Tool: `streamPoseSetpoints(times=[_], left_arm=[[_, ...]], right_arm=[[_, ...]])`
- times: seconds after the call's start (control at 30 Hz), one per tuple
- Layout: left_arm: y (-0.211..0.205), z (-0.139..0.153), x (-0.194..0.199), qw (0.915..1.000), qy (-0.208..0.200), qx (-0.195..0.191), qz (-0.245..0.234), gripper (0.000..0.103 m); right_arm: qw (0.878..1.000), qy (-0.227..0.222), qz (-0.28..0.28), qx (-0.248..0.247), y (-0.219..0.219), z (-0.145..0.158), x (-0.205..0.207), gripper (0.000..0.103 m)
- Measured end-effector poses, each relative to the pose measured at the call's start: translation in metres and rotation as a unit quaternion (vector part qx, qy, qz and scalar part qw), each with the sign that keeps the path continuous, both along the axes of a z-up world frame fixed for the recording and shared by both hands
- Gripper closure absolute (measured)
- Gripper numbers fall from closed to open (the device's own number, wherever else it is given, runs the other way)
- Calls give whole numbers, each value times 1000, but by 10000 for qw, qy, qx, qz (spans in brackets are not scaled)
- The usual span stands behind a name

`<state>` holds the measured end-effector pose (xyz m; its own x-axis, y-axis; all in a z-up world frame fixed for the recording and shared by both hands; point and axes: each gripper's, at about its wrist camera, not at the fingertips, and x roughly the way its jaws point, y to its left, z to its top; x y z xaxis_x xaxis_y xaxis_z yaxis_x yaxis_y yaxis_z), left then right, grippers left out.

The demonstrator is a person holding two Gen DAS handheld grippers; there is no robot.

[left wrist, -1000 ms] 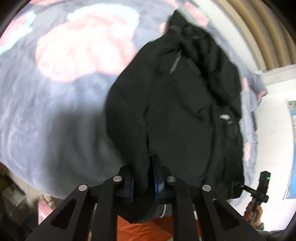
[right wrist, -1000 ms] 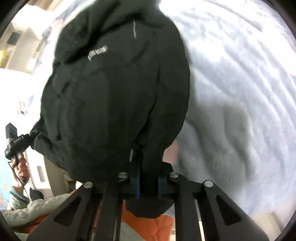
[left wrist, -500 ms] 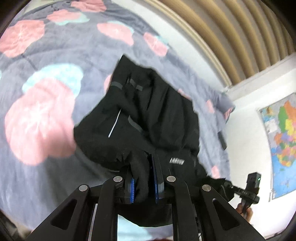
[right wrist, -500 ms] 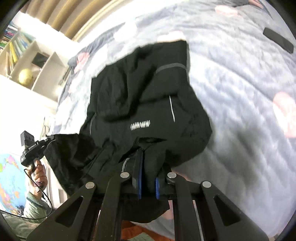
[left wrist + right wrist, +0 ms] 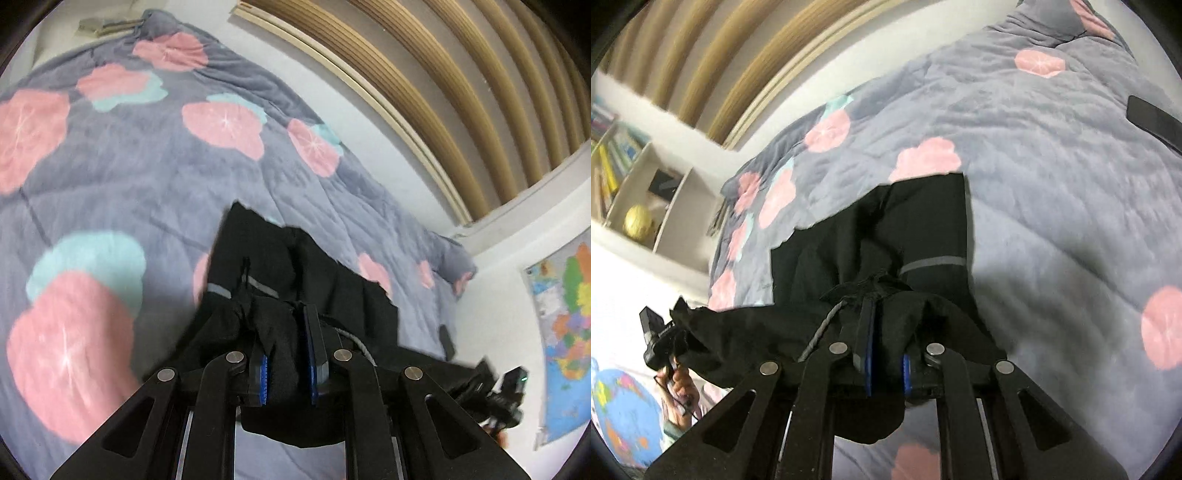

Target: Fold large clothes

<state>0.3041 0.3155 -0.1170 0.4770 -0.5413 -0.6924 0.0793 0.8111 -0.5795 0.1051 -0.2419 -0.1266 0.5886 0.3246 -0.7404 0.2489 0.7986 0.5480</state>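
I have each hand-held gripper, left and right, clamped on the jacket, spreading its near edge; the rest trails toward twelve o'clock on the bed.

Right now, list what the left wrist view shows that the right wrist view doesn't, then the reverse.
Only the left wrist view: a flat wall map and teal patches beside the pink flowers. Only the right wrist view: a bookshelf with a yellow ball, and a globe. Both: the black jacket clamped in closed fingers, stretched over the flowered grey quilt, below the slatted wall.
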Motion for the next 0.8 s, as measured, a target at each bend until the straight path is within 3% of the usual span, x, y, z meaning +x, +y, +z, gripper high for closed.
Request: streamPoseSetpoints(times=[0.13,0.3,0.43,0.5,0.6,0.67,0.7,0.8], left_arm=[[-20,-28,58,9992,243,165,271,85],[-42,-99,120,9927,1000,392,547,73],[-53,-150,146,9848,1573,444,585,71],[-49,-161,152,9823,1743,251,634,70],[-43,-157,153,9819,1820,93,509,70],[-42,-135,148,9879,1510,215,287,70],[-41,-113,139,9930,1141,254,144,67],[-36,-69,119,9984,556,16,-36,56]], right_arm=[[9990,318,-275,174,-18,-26,64,84],[9911,1005,-673,563,-37,-88,126,67],[9883,1072,-790,750,-51,-105,142,66],[9886,963,-866,772,-64,-99,138,56],[9909,794,-1057,262,-81,-67,127,45],[9926,613,-1046,60,-86,-46,120,45],[9934,515,-1020,-76,-85,-34,117,45],[9961,372,-711,-372,-60,-16,118,45]])
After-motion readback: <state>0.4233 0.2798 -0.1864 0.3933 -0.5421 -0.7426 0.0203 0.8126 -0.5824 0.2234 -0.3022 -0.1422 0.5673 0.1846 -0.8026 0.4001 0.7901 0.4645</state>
